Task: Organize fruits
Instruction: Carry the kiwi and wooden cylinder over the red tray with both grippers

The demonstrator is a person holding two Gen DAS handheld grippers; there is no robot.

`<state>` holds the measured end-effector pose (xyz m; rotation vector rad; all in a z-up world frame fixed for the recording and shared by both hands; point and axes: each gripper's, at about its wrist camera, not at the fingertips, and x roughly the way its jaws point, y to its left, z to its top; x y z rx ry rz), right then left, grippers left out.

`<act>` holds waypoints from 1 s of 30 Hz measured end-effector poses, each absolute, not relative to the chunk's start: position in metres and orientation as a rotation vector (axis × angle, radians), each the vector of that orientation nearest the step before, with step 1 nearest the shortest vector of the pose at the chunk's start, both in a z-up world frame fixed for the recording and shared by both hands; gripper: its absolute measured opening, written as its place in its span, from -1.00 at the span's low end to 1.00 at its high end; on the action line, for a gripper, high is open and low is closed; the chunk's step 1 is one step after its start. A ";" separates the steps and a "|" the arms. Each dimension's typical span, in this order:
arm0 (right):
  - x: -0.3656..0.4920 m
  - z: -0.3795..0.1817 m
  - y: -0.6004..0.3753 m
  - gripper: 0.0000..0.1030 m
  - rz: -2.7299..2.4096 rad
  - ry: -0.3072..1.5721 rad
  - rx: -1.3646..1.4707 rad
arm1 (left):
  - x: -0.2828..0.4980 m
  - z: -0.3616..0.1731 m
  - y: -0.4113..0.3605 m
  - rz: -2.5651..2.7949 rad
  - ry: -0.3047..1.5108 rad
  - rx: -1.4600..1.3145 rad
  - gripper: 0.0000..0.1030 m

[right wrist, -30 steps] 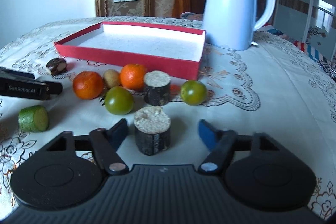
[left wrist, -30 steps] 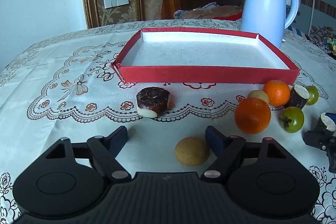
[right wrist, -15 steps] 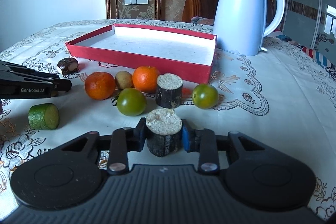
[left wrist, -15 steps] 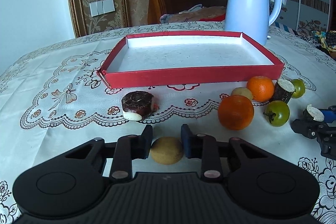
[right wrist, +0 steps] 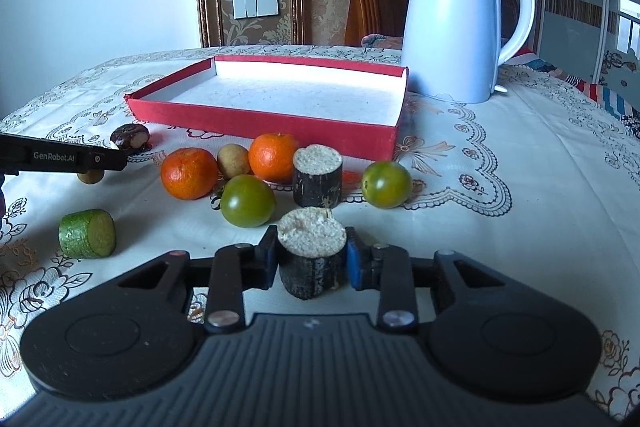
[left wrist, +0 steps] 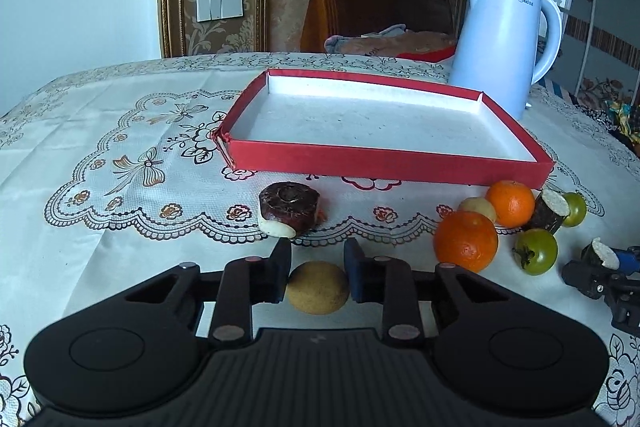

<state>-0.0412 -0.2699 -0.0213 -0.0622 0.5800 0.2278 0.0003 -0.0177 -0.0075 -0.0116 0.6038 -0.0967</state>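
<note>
My left gripper (left wrist: 318, 269) is shut on a small tan round fruit (left wrist: 318, 287) and holds it just above the tablecloth. My right gripper (right wrist: 312, 259) is shut on a dark sugarcane piece (right wrist: 312, 259) with a pale cut top. The empty red tray (left wrist: 384, 163) lies straight ahead in both views, and also shows in the right wrist view (right wrist: 256, 119). Two oranges (right wrist: 189, 173), two green tomatoes (right wrist: 248, 201), a second sugarcane piece (right wrist: 317, 181) and a tan fruit (right wrist: 233, 160) sit before the tray.
A white kettle (right wrist: 456, 23) stands behind the tray's right corner. A dark brown cut piece (left wrist: 289, 207) lies left of the fruit cluster. A green cut piece (right wrist: 88, 233) lies at the near left. A wooden chair (left wrist: 372, 7) stands behind the table.
Both grippers went from open to shut: the left closed on the tan fruit, the right on the sugarcane piece. Both have since risen slightly with their loads.
</note>
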 end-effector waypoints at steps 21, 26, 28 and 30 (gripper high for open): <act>-0.028 0.004 -0.276 -0.39 0.211 0.515 -0.060 | 0.020 0.006 -0.031 -0.105 0.616 -0.005 -0.45; -0.001 0.018 -0.272 -0.39 0.192 0.486 -0.094 | 0.043 0.010 -0.044 -0.094 0.624 0.034 -0.45; 0.014 0.020 -0.270 -0.39 0.186 0.485 -0.100 | 0.052 0.012 -0.049 -0.091 0.623 0.047 -0.45; 0.029 0.022 -0.267 -0.39 0.181 0.485 -0.104 | 0.061 0.015 -0.052 -0.091 0.627 0.046 -0.45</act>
